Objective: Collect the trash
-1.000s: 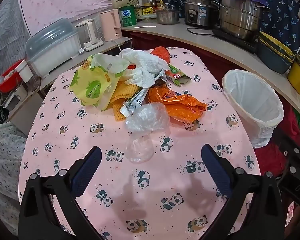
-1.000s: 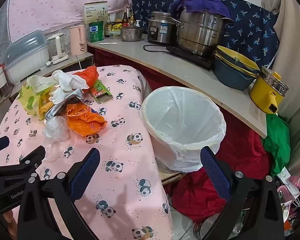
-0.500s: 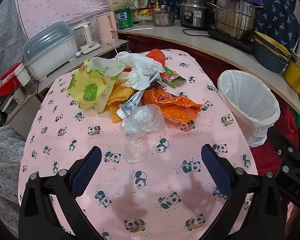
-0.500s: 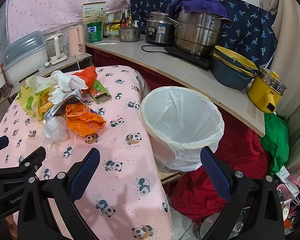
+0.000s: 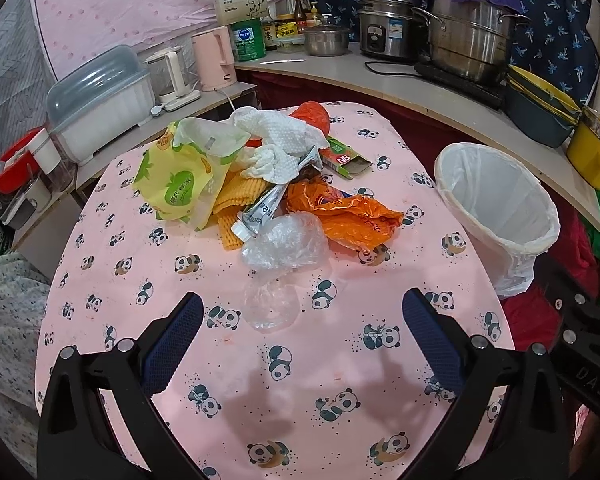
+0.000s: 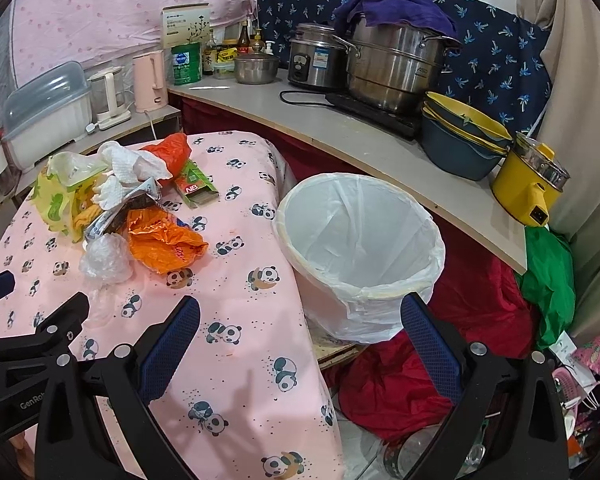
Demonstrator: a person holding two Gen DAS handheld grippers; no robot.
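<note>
A heap of trash lies mid-table on the pink panda cloth [image 5: 260,380]: a clear plastic bag [image 5: 284,244], an orange wrapper [image 5: 348,212], a yellow-green bag [image 5: 176,184], white paper towel [image 5: 280,140], a silver tube [image 5: 260,212] and a green carton [image 5: 344,158]. My left gripper [image 5: 300,320] hovers open just short of the clear bag, holding nothing. My right gripper [image 6: 300,320] is open and empty at the table's right edge, in front of the white-lined bin [image 6: 360,252]. The same heap [image 6: 120,208] sits to its left.
The bin [image 5: 496,208] stands beside the table's right edge, over red cloth [image 6: 400,380] on the floor. A curved counter [image 6: 340,132] behind holds steel pots [image 6: 396,68], stacked bowls [image 6: 460,136], a yellow pot [image 6: 532,184] and a pink kettle [image 5: 214,58].
Both grippers have drawn back and risen slightly, so the table and bin look a little farther away. The trash has not moved; both stay open.
</note>
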